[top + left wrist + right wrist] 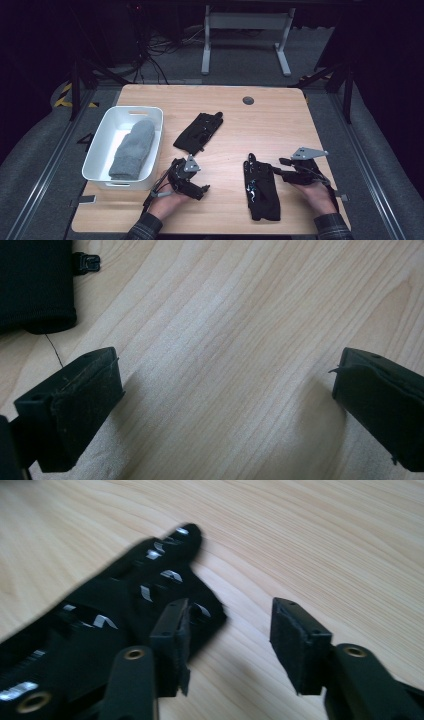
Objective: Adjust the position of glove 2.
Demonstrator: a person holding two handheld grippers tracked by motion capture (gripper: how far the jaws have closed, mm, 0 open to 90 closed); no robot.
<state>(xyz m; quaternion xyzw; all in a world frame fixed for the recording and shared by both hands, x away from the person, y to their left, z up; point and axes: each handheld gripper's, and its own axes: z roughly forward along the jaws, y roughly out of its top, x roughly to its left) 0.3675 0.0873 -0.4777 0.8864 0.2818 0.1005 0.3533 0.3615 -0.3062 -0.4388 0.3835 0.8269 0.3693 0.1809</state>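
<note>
Your right gripper (284,166) sits near the worktop's right front part, jaws apart with bare wood between them; nothing is gripped. In the right gripper view one jaw overlaps the near glove's (115,615) edge while the other stands over bare wood, so the pads are not pressing on it. That glove (261,187) lies flat near the front edge, right of centre, fingers pointing away from you, just left of the gripper.

Your left gripper (192,186) rests near the front edge, left of centre, jaws wide open over bare wood (225,340), holding nothing. A dark fabric edge (35,285) shows at the upper left of the left gripper view.

The far glove (198,132) lies towards the worktop's middle, angled, well apart from the near one. A white bin (100,150) stands at the left edge, with a grey mitten (132,150) lying inside it.
</note>
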